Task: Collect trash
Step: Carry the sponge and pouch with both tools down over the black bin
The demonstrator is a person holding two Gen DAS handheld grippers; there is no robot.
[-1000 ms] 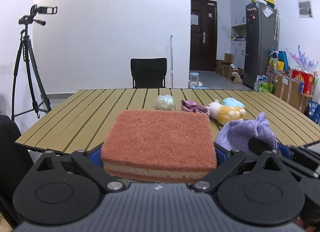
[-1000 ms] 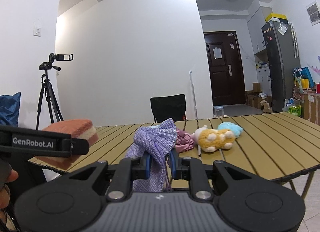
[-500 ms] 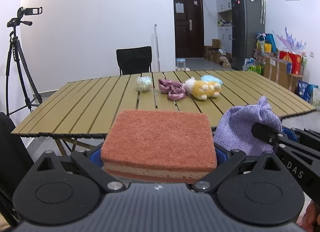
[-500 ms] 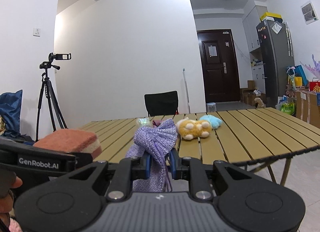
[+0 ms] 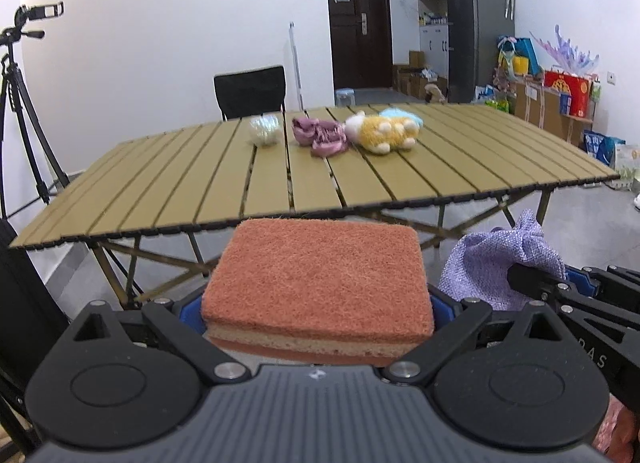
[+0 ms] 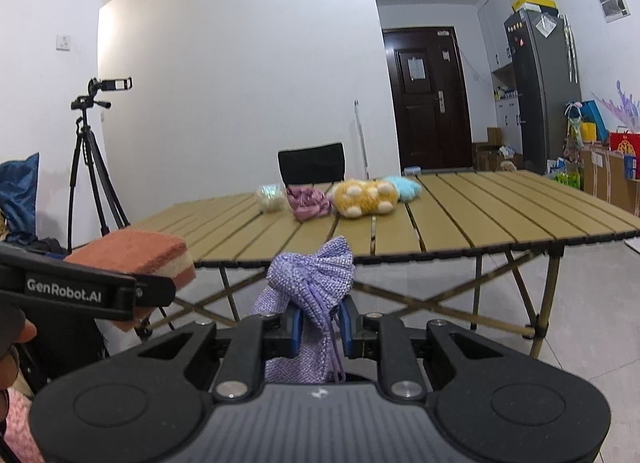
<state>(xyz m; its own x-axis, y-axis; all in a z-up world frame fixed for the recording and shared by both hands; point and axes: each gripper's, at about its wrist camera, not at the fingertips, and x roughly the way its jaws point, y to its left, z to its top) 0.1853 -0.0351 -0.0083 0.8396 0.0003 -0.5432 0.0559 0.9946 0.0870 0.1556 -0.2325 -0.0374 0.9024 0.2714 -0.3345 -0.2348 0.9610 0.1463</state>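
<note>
Both claws are gripping: your left gripper [image 5: 318,303] is clamping the sponge [image 5: 320,279], your right gripper [image 6: 320,327] is pinching the purple pouch [image 6: 310,283] for carrying away as trash.

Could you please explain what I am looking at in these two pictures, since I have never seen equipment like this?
No robot arm is here: a person carries a hand-held two-finger gripper in each hand, each with a wide-angle camera looking forward along its fingers. The black shapes along the bottom of each picture are the gripper's own body.

The left camera's picture shows the left gripper clamped on an orange sponge. The right camera's picture shows the right gripper pinching a purple drawstring pouch. Each gripper also shows at the edge of the other's picture.

Both are held in front of a slatted folding table, not over it. On the table lie a crumpled shiny ball, a pink crumpled cloth, a yellow plush toy and a light blue fluffy thing behind the toy.
</note>
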